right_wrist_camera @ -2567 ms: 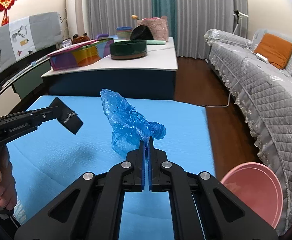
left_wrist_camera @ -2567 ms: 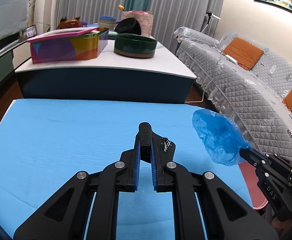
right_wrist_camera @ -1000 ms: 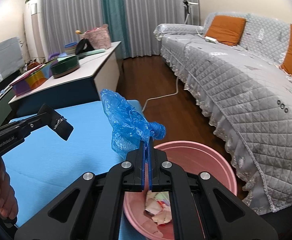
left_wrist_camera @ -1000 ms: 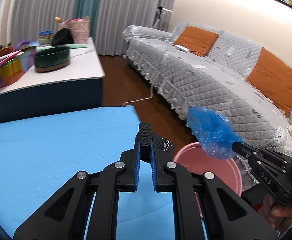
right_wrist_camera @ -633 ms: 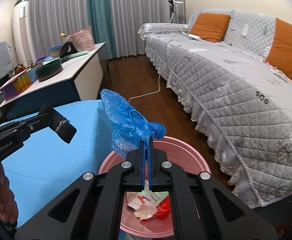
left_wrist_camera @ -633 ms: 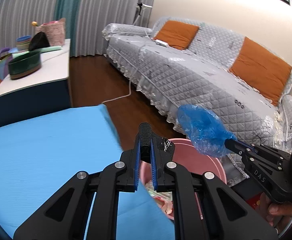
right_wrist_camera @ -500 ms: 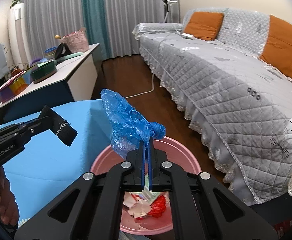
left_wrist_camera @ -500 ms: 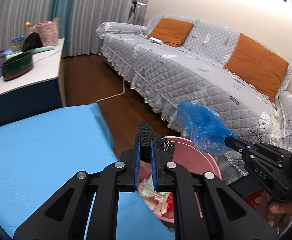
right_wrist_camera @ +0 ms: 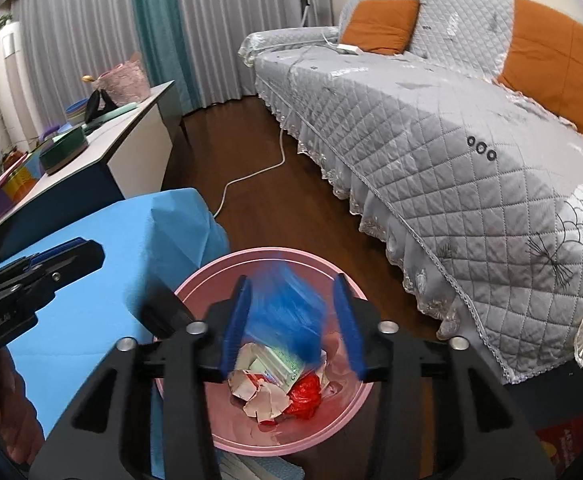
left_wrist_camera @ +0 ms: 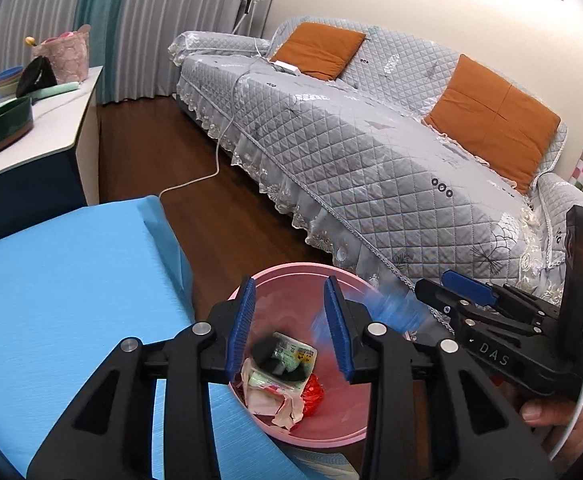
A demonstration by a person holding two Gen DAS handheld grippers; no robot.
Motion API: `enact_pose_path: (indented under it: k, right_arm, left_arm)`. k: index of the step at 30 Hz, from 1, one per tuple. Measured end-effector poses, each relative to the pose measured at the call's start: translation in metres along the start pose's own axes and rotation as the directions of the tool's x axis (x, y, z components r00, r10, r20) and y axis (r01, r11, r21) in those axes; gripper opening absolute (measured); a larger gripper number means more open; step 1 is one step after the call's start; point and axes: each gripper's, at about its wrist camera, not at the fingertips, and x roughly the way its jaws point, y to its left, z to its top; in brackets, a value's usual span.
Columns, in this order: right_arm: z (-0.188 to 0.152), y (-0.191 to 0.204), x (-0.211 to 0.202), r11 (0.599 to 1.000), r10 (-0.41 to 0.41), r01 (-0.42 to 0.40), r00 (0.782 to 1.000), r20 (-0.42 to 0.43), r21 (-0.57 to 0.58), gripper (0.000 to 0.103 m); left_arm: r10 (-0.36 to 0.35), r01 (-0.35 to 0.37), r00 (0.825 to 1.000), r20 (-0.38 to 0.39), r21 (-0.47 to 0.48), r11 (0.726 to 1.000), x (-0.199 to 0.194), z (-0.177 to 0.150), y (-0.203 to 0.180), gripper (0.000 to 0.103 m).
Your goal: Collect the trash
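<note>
Both grippers hang over a pink bin (right_wrist_camera: pixel 195 284) that stands on the dark wood floor, against the corner of the blue-covered table (left_wrist_camera: pixel 59 280) and in front of the grey quilted sofa (left_wrist_camera: pixel 371 152). The right gripper (right_wrist_camera: pixel 291 320) has its jaws parting, the blue pads standing well apart; between them, blurred with motion, is a blue plastic bag (right_wrist_camera: pixel 287 316), touching neither pad as far as the blur lets me judge, just above the rubbish in the bin. From the left wrist view the same bag shows as a blue smear (left_wrist_camera: pixel 391 306) just off the tip of the right gripper (left_wrist_camera: pixel 431 292), over the bin's far rim (left_wrist_camera: pixel 299 270). The left gripper (left_wrist_camera: pixel 291 324) is also opening, its two blue pads apart with nothing between them; directly beneath it in the bin lies a small black object (left_wrist_camera: pixel 269 354) on top of a green-and-white packet (left_wrist_camera: pixel 297 354). The bin also holds crumpled pinkish paper (right_wrist_camera: pixel 259 396) and one piece of red wrapping (right_wrist_camera: pixel 305 396); how many scraps of paper there are I cannot count. Part of a hand (left_wrist_camera: pixel 547 414) grips the handle of the right gripper at the lower right of the left wrist view. Two orange cushions (left_wrist_camera: pixel 319 50) lean on the sofa back, and one white cable (right_wrist_camera: pixel 251 178) trails across the floor from the sofa.
</note>
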Motion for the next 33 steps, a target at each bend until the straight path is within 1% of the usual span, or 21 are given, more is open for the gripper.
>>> enact_pose_path:
  k: [7, 9, 11, 13, 16, 18, 19, 21, 22, 24, 26, 29, 30, 33]
  right_arm:
    - [0.005, 0.004, -0.005, 1.0, -0.004, 0.004, 1.0, 0.018, -0.001, 0.051]
    - [0.007, 0.007, -0.007, 1.0, -0.005, 0.005, 1.0, 0.026, -0.002, 0.052]
    - [0.009, 0.01, -0.011, 1.0, -0.004, 0.004, 0.999, 0.037, 0.001, 0.053]
    - [0.012, 0.013, -0.015, 1.0, -0.004, 0.004, 0.999, 0.047, 0.005, 0.056]
    - [0.014, 0.022, -0.021, 1.0, 0.002, -0.002, 0.999, 0.054, 0.001, 0.06]
    - [0.017, 0.034, -0.028, 1.0, 0.005, -0.004, 0.998, 0.065, -0.019, 0.065]
    - [0.017, 0.04, -0.032, 1.0, 0.009, -0.007, 0.997, 0.072, -0.029, 0.066]
    - [0.02, 0.052, -0.042, 0.999, 0.024, -0.02, 0.996, 0.089, -0.044, 0.073]
    - [0.02, 0.055, -0.047, 0.999, 0.028, -0.024, 0.995, 0.097, -0.047, 0.075]
    - [0.023, 0.067, -0.059, 0.998, 0.042, -0.036, 0.993, 0.115, -0.053, 0.083]
    - [0.026, 0.078, -0.071, 0.997, 0.059, -0.053, 0.989, 0.133, -0.052, 0.087]
    - [0.026, 0.098, -0.091, 0.996, 0.066, -0.055, 0.983, 0.173, -0.065, 0.095]
    - [0.025, 0.106, -0.097, 0.996, 0.07, -0.057, 0.98, 0.185, -0.075, 0.097]
    - [0.014, 0.134, -0.12, 0.989, 0.112, -0.088, 0.971, 0.213, -0.117, 0.098]
  left_arm:
    - [0.008, -0.008, 1.0, 0.015, -0.013, 1.0, -0.011, 0.003, 0.003, 0.035]
    - [0.013, -0.013, 1.0, 0.025, -0.022, 1.0, -0.017, 0.004, 0.006, 0.039]
    - [0.02, -0.019, 0.999, 0.041, -0.029, 0.999, -0.026, 0.006, 0.009, 0.046]
    - [0.032, -0.03, 0.998, 0.06, -0.035, 0.999, -0.038, 0.008, 0.013, 0.047]
    - [0.045, -0.042, 0.996, 0.082, -0.044, 0.998, -0.054, 0.012, 0.017, 0.055]
    - [0.059, -0.054, 0.992, 0.107, -0.049, 0.997, -0.071, 0.013, 0.02, 0.06]
    - [0.066, -0.061, 0.991, 0.118, -0.052, 0.997, -0.078, 0.012, 0.021, 0.063]
    - [0.082, -0.074, 0.987, 0.136, -0.061, 0.995, -0.091, 0.011, 0.025, 0.068]
    - [0.095, -0.085, 0.985, 0.147, -0.073, 0.994, -0.101, 0.01, 0.028, 0.071]
    - [0.114, -0.099, 0.979, 0.167, -0.096, 0.99, -0.118, 0.01, 0.034, 0.077]
    - [0.159, -0.134, 0.967, 0.201, -0.131, 0.982, -0.14, 0.007, 0.041, 0.085]
    - [0.211, -0.176, 0.952, 0.222, -0.167, 0.97, -0.169, -0.003, 0.051, 0.089]
    - [0.239, -0.203, 0.945, 0.225, -0.173, 0.964, -0.18, -0.008, 0.055, 0.089]
    - [0.324, -0.283, 0.923, 0.207, -0.204, 0.937, -0.206, -0.024, 0.069, 0.092]
